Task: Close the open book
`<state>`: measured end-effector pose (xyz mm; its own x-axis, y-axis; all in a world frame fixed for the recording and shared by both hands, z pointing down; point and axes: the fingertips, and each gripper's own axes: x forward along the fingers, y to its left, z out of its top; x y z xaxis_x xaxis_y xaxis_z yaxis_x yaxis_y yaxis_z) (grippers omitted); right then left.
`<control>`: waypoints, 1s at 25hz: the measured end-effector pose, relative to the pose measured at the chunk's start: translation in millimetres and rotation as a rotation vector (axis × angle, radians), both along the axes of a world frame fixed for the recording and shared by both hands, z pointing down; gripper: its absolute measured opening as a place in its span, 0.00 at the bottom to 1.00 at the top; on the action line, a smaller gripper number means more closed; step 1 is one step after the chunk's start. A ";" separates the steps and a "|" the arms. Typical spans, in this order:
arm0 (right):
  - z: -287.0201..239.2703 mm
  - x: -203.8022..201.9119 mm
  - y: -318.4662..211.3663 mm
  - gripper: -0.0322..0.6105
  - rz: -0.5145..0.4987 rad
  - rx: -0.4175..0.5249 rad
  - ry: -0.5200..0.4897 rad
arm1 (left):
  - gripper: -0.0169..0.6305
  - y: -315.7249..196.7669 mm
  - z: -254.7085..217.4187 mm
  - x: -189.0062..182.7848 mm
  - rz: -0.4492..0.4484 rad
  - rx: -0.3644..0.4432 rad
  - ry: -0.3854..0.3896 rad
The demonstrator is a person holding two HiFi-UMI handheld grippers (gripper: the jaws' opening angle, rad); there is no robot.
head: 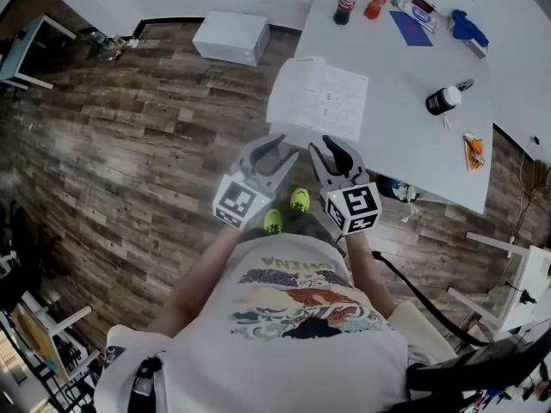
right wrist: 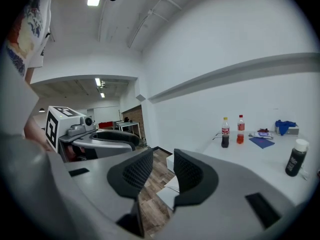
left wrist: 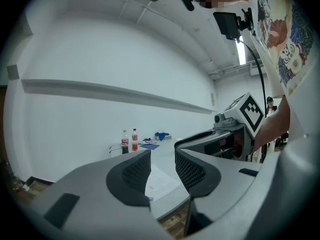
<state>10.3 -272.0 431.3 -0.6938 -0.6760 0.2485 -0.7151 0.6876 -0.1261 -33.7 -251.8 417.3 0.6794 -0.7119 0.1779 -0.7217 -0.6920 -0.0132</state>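
Now, both tongs stand open with nothing between their jaws: the left tongs (head: pixel 280 147) show a clear gap in the left gripper view, and the right tongs (head: pixel 325 144) show much the same gap in theirs. They sit side by side, close together, and point forward, tipped a little down.

Straight ahead of them the book (head: pixel 318 97) lies open and flat on the near corner of the tabletop (head: pixel 405 136), with its near edge seeming to overhang the rim. Its fold runs away from me, so one page lies to each side. The left tongs are at the near corner of the left page and the right tongs at the near edge of the right page. I judge neither to be touching, and neither clearly nearer. To close it, one page must swing across the fold onto the other, so I would come in from a side edge.

Beyond the book stand a dark bottle (head: pixel 344 5) with a red label and an orange bottle (head: pixel 376 0). Their lettering is too small to read, and so is the book's print.
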 end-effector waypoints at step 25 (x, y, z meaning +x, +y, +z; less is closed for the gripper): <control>33.5 2.2 -83.6 0.24 -0.118 -0.044 0.003 | 0.22 -86.0 31.4 12.1 -0.043 -0.011 -0.043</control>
